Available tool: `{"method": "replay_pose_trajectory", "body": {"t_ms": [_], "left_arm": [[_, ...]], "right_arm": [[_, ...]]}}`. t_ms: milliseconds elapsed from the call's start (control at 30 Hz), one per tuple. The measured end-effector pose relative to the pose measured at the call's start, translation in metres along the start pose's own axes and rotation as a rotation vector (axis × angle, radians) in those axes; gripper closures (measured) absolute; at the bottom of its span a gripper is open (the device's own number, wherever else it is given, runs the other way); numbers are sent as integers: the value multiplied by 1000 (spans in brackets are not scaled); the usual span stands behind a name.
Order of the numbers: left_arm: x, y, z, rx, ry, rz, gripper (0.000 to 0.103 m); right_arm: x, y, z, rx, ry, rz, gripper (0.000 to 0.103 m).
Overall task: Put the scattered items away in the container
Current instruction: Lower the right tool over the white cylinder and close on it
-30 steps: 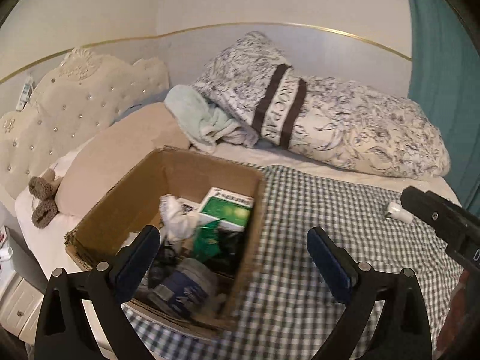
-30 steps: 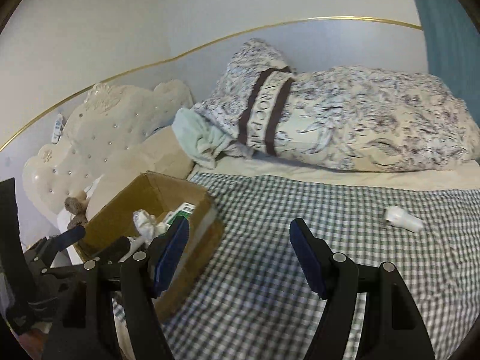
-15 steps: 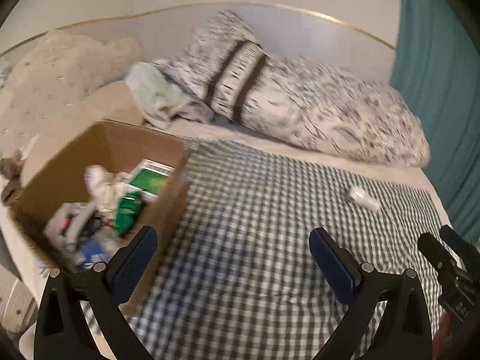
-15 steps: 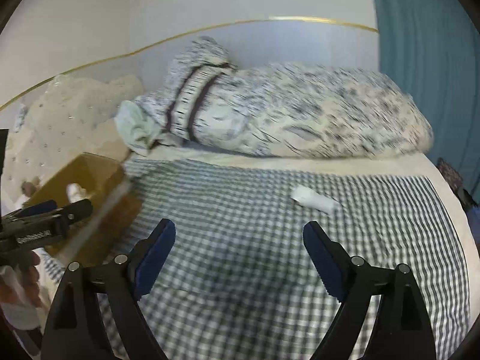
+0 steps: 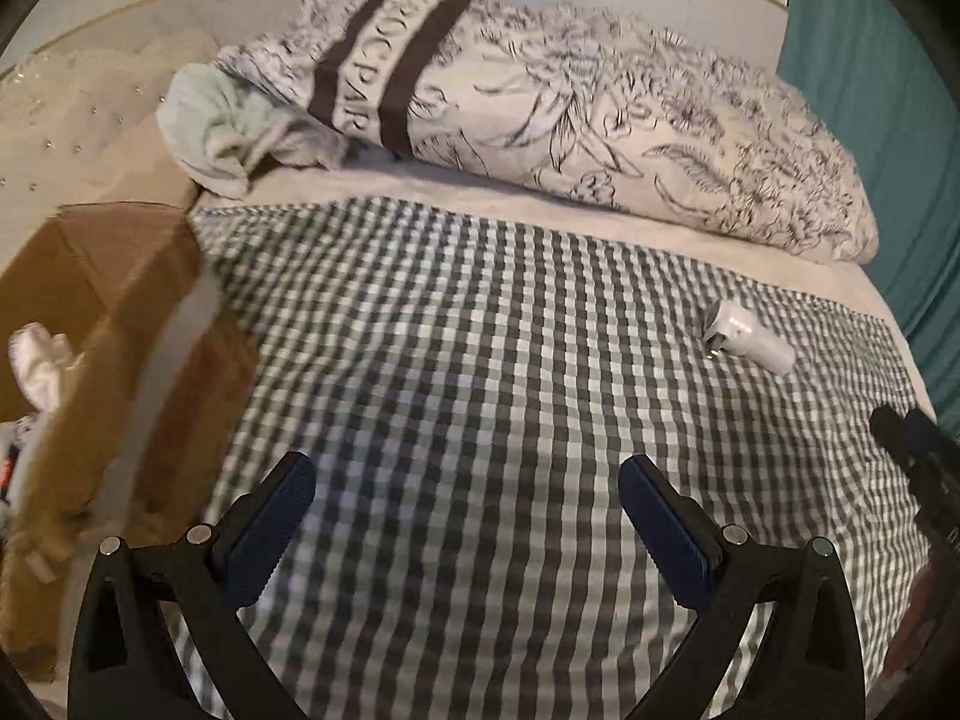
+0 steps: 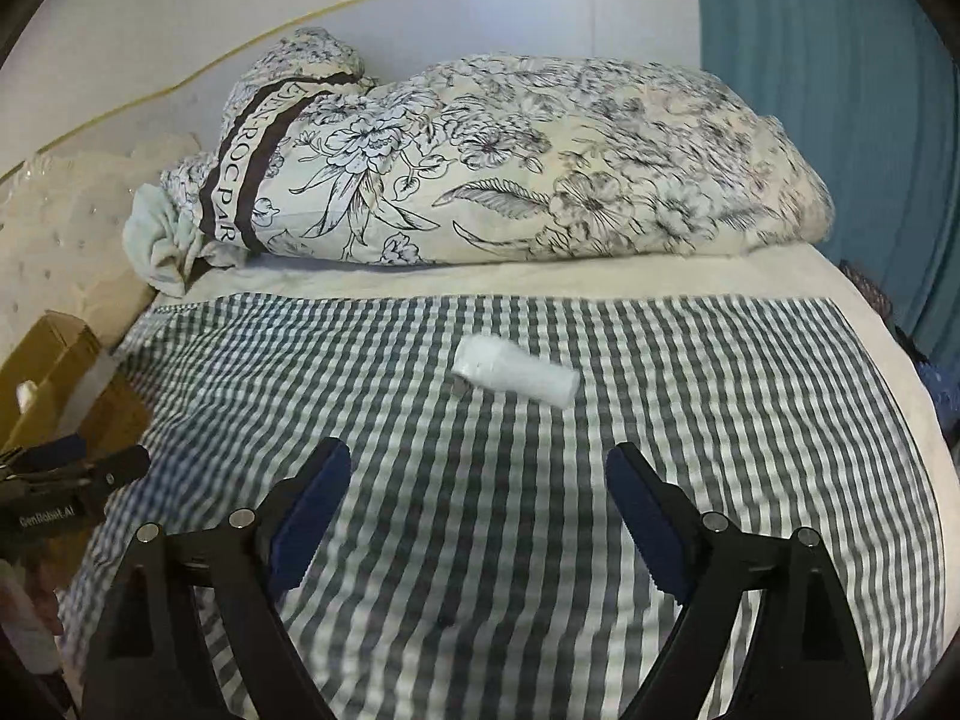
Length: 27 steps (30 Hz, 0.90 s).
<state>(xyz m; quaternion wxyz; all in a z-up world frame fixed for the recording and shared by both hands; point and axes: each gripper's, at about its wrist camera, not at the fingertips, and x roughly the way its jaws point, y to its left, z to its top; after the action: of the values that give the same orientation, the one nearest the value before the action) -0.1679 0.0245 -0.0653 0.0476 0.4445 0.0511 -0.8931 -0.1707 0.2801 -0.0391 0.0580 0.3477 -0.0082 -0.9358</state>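
1. From the left wrist camera, the left gripper (image 5: 465,507) hung over a checked blanket (image 5: 480,396) spread on a bed, its blue-padded fingers (image 5: 270,516) released wide with nothing between them.
2. At the left edge of that view stood a brown cardboard box (image 5: 114,300), blurred, with a crumpled white item (image 5: 39,360) and other things I could not make out already inside.
3. One small white cylinder (image 5: 750,339) lay on its side on the blanket far to the right, well apart from the box and from the left fingers.
4. The tip of the right gripper (image 5: 918,468) showed at the right edge. A floral duvet (image 5: 600,120) and a pale green cloth (image 5: 222,126) were heaped at the far side of the bed.
5. From the right wrist camera, the right gripper (image 6: 477,492) also had its fingers (image 6: 312,510) spread apart and empty, pointed toward the white cylinder (image 6: 516,375), which lay just ahead of them on the blanket (image 6: 480,540), not touched.
6. The box (image 6: 48,360) sat at the far left, with the left gripper (image 6: 66,480) in front of it.
7. As far as I could judge, the tidying was nearly finished: several items were boxed, and the cylinder was the only loose one in sight.
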Motion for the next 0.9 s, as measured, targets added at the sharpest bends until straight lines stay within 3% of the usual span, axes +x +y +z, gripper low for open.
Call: {"method": "replay_pose_trajectory", "body": {"t_ms": [133,367,567,800,900], "left_arm": [[27,-11,11,0,26,-5,0],[65,-24,27,5,65,-20,0],[91,-20,26,-3,121,-11,0],[99,-15,31,6,118,17,0],[103,-12,34,2,126,29,0]], "right_arm": [[31,1,15,-81,1,3,15],[106,-13,28,-103,120,8,15],[141,-25,34,-116,166,-6,15],[172,-31,35,-132,234,32,15],[180,-25,30,-186,256,-4,15]]}}
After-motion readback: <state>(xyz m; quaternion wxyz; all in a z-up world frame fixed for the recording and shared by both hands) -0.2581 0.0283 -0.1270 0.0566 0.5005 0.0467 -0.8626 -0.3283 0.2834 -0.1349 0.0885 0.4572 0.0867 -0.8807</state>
